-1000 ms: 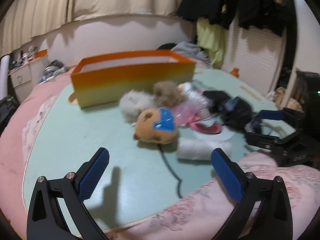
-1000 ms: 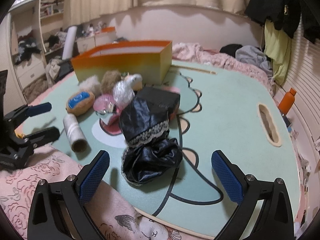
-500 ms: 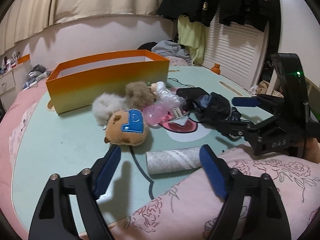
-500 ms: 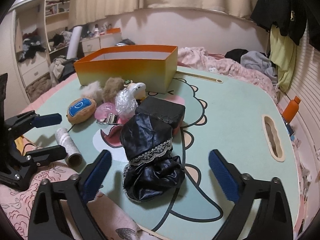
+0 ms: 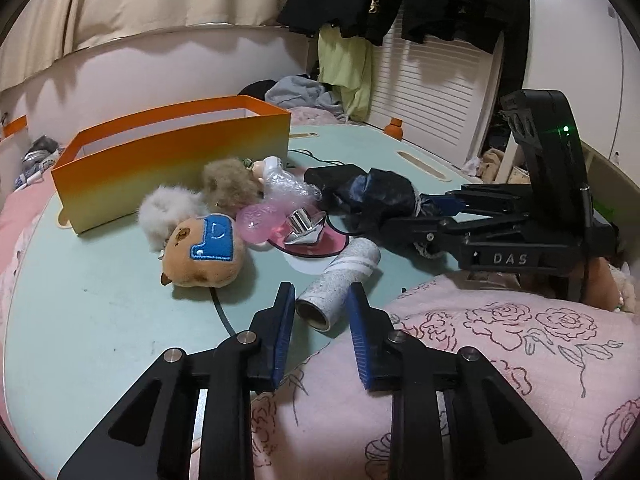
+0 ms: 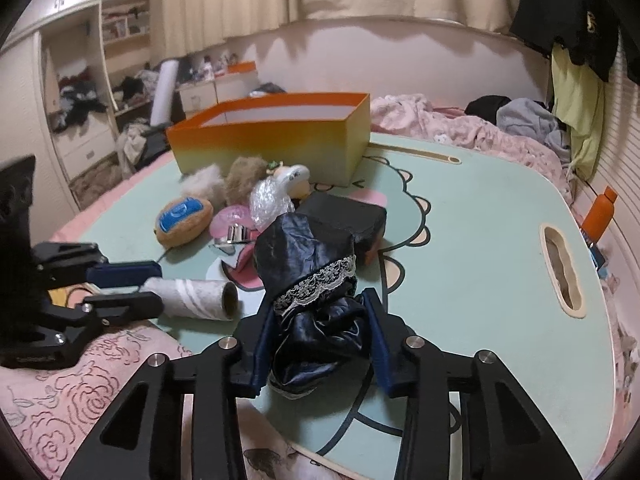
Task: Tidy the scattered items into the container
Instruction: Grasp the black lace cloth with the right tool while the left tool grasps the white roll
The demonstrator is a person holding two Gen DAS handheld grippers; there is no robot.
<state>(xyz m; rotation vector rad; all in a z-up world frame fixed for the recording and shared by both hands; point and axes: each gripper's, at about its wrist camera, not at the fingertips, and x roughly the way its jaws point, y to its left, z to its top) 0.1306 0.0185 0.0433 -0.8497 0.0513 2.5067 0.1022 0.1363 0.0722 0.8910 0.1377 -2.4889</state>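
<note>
The left gripper (image 5: 320,300) is closing its blue pads on the near end of the grey paper roll (image 5: 340,280). The right gripper (image 6: 320,312) has just been closing and is squeezing the black satin cloth (image 6: 312,280) between its pads. The orange container (image 6: 272,136) is standing far ahead of both grippers, behind the plush toys (image 5: 204,252).
</note>
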